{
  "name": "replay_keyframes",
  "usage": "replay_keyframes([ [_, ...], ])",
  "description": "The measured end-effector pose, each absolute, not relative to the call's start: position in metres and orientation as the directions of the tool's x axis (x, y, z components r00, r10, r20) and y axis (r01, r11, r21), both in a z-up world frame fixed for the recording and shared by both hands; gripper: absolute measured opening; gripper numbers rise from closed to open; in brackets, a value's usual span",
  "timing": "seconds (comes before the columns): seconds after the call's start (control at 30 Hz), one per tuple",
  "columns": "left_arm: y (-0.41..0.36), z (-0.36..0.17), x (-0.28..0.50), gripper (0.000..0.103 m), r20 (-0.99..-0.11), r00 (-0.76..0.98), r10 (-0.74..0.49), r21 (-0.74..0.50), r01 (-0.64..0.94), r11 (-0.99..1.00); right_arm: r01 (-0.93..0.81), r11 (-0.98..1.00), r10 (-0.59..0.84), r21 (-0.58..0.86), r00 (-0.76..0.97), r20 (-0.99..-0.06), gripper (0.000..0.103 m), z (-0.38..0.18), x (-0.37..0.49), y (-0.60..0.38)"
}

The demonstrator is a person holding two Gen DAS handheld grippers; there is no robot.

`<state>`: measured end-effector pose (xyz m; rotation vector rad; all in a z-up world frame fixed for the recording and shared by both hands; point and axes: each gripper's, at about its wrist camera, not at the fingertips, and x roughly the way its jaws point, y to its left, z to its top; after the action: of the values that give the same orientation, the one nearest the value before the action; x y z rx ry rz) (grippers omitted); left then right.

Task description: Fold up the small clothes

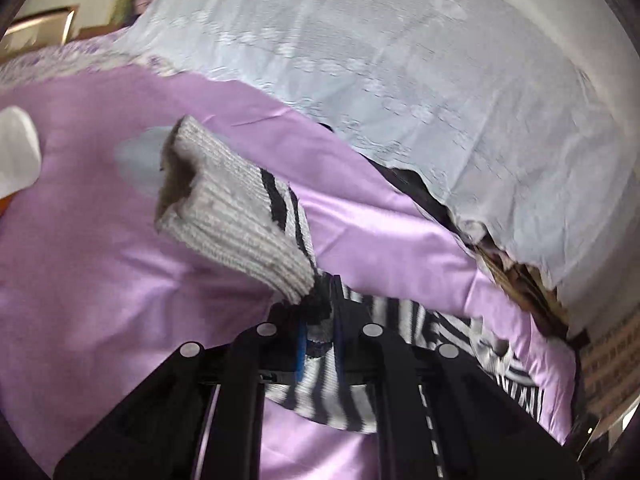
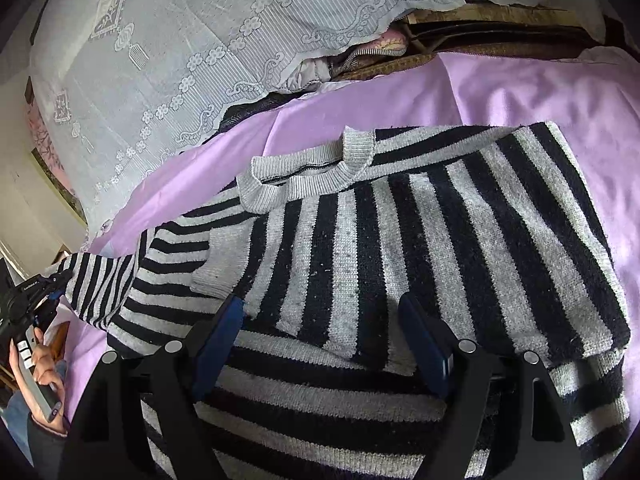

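Observation:
A small black-and-grey striped sweater [image 2: 420, 240] lies on a lilac sheet [image 2: 540, 92], partly folded, its grey collar [image 2: 304, 180] toward the far side. My right gripper [image 2: 322, 332] is open just above the sweater's body, fingers apart and empty. My left gripper [image 1: 318, 336] is shut on the sweater's sleeve [image 1: 240, 208] and holds it lifted, the grey ribbed cuff sticking up and away. In the right wrist view the left gripper [image 2: 44, 292] shows at the far left, holding the striped sleeve [image 2: 100, 280] out from the body.
A white lace cloth [image 2: 180, 52] covers a pile behind the sheet [image 1: 100, 200]; it also shows in the left wrist view [image 1: 400, 60]. Brown woven items [image 2: 480, 28] lie under its edge. The person's hand [image 2: 44, 364] holds the left handle.

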<state>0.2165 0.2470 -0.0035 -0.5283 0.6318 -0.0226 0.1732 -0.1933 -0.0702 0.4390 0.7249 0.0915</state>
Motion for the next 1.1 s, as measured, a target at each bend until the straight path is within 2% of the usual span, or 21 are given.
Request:
replay_keyframes([
  [0.17, 0.187, 0.009, 0.214, 0.009, -0.55, 0.798, -0.248, -0.398, 0.01, 0.917, 0.068, 0.899, 0.24, 0.432, 0.749, -0.617, 0.081, -0.07, 0.173, -0.195],
  [0.33, 0.098, 0.012, 0.211, 0.009, -0.578, 0.767, -0.28, -0.238, 0.17, 0.956, 0.066, 0.888, 0.257, 0.455, 0.75, -0.609, 0.081, -0.07, 0.172, -0.198],
  [0.47, 0.045, 0.003, 0.214, 0.009, -0.612, 0.726, -0.314, -0.207, 0.235, 0.95, 0.065, 0.873, 0.276, 0.483, 0.75, -0.6, 0.081, -0.069, 0.172, -0.204],
  [0.57, 0.016, -0.01, 0.207, 0.009, -0.635, 0.697, -0.334, -0.192, 0.276, 0.942, 0.072, 0.826, 0.319, 0.559, 0.758, -0.569, 0.081, -0.067, 0.169, -0.215],
  [0.7, -0.008, -0.036, 0.205, 0.016, -0.695, 0.653, -0.3, -0.123, 0.303, 0.945, 0.078, 0.756, 0.378, 0.65, 0.759, -0.53, 0.081, -0.069, 0.169, -0.226],
  [0.77, -0.01, -0.05, 0.208, 0.024, -0.732, 0.621, -0.28, -0.106, 0.303, 0.947, 0.069, 0.717, 0.417, 0.693, 0.755, -0.506, 0.081, -0.07, 0.169, -0.228],
  [0.83, -0.006, -0.052, 0.206, 0.05, -0.736, 0.6, -0.313, -0.138, 0.319, 0.938, 0.048, 0.654, 0.481, 0.755, 0.744, -0.464, 0.081, -0.072, 0.17, -0.229],
  [0.87, -0.003, -0.049, 0.201, 0.06, -0.725, 0.612, -0.315, -0.137, 0.32, 0.937, 0.038, 0.618, 0.515, 0.785, 0.735, -0.441, 0.081, -0.073, 0.171, -0.229],
  [0.9, -0.001, -0.045, 0.195, 0.078, -0.71, 0.634, -0.306, -0.124, 0.315, 0.941, 0.03, 0.598, 0.534, 0.801, 0.73, -0.427, 0.081, -0.073, 0.171, -0.228],
  [0.93, 0.001, -0.04, 0.187, 0.088, -0.685, 0.671, -0.284, -0.097, 0.302, 0.948, 0.024, 0.582, 0.55, 0.813, 0.724, -0.416, 0.081, -0.074, 0.172, -0.227],
  [1.1, 0.02, -0.025, 0.166, 0.088, -0.631, 0.738, -0.238, -0.04, 0.275, 0.96, 0.017, 0.546, 0.589, 0.838, 0.704, -0.398, 0.081, -0.072, 0.173, -0.221],
])
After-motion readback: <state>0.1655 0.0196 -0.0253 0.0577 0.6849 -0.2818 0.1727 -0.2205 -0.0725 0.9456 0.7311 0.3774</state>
